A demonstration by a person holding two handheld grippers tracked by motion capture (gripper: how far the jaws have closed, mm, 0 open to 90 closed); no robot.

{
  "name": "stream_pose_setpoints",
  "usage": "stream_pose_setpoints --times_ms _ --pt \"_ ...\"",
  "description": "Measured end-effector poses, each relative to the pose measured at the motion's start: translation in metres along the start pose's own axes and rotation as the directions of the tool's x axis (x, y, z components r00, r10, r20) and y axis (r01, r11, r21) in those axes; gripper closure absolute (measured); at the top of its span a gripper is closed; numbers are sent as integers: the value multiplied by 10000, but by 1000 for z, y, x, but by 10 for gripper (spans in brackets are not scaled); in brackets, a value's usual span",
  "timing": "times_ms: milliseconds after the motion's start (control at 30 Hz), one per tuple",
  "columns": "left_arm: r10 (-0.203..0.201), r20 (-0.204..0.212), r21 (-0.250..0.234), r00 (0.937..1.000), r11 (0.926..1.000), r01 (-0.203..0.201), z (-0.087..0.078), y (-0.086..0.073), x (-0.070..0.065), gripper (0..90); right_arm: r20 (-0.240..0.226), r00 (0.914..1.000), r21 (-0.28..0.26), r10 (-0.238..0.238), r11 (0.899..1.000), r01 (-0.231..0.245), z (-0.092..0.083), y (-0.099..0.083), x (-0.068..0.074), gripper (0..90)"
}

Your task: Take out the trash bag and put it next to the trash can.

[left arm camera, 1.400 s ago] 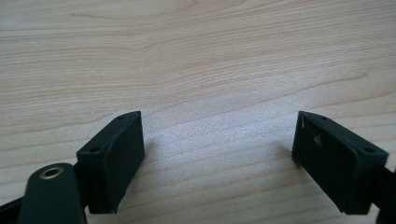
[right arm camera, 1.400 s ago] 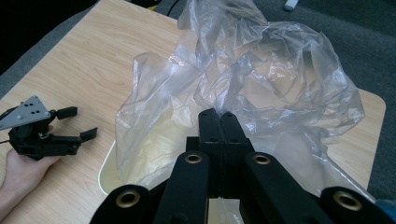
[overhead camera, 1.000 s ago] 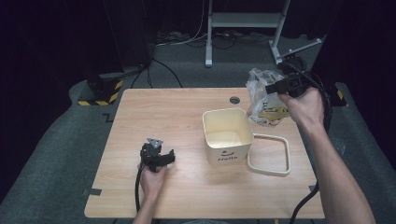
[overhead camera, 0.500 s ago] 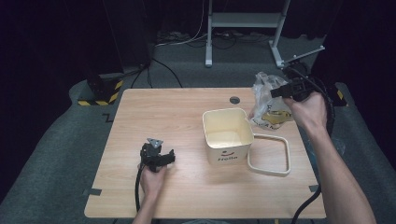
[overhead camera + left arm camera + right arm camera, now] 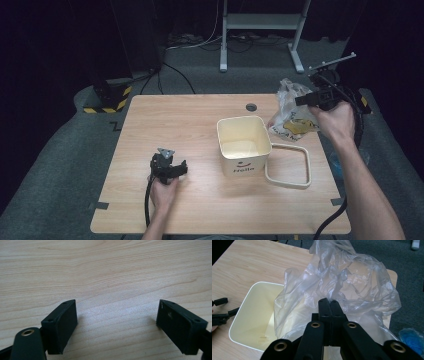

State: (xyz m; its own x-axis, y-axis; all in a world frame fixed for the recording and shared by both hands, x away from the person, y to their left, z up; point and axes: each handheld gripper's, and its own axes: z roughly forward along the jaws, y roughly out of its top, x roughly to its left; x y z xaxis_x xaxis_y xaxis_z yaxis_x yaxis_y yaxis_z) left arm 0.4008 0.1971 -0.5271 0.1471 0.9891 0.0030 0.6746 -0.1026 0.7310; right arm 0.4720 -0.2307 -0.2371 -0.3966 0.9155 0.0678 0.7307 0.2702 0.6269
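A crumpled clear plastic bag (image 5: pixel 289 111) hangs at the table's far right edge, just right of a cream square bin (image 5: pixel 244 131). My right gripper (image 5: pixel 301 100) is shut on the bag's upper part; in the right gripper view the jaws (image 5: pixel 329 303) press together with film (image 5: pixel 352 277) bunched around them and the bin (image 5: pixel 254 315) below left. My left gripper (image 5: pixel 176 168) rests on the wood near the front left. Its jaws (image 5: pixel 116 325) stand wide open over bare tabletop.
A cream rectangular ring (image 5: pixel 290 167) lies flat against the bin's right side. A round dark cable hole (image 5: pixel 251 107) sits near the far edge. The wooden table (image 5: pixel 165 120) ends just behind the bag. Something blue (image 5: pixel 412 337) lies on the grey floor to the right.
My right hand has come down and slightly nearer with the bag, which now hangs lower beside the bin. The left gripper has stayed put.
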Motion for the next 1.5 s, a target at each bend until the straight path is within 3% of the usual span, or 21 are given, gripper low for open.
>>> stream_pose_setpoints --times_ms 233,567,600,1067,1500 --pt "36 49 -20 10000 10000 -36 0 0 0 181 203 9995 112 -233 9997 231 3 -1 0 900" --pt "54 77 -41 10000 10000 -54 0 0 -1 185 120 9997 26 -199 9998 199 3 -2 -3 900" --pt "57 76 -44 10000 10000 -56 0 0 -1 185 426 9984 149 -368 9992 361 3 -3 -2 900" --pt "81 71 11 9999 10000 -81 0 0 0 185 351 9992 139 -205 9997 201 3 -7 -8 900" --pt "78 72 -3 9999 10000 -78 0 1 0 190 593 9978 672 -301 9974 261 26 -8 -12 900"
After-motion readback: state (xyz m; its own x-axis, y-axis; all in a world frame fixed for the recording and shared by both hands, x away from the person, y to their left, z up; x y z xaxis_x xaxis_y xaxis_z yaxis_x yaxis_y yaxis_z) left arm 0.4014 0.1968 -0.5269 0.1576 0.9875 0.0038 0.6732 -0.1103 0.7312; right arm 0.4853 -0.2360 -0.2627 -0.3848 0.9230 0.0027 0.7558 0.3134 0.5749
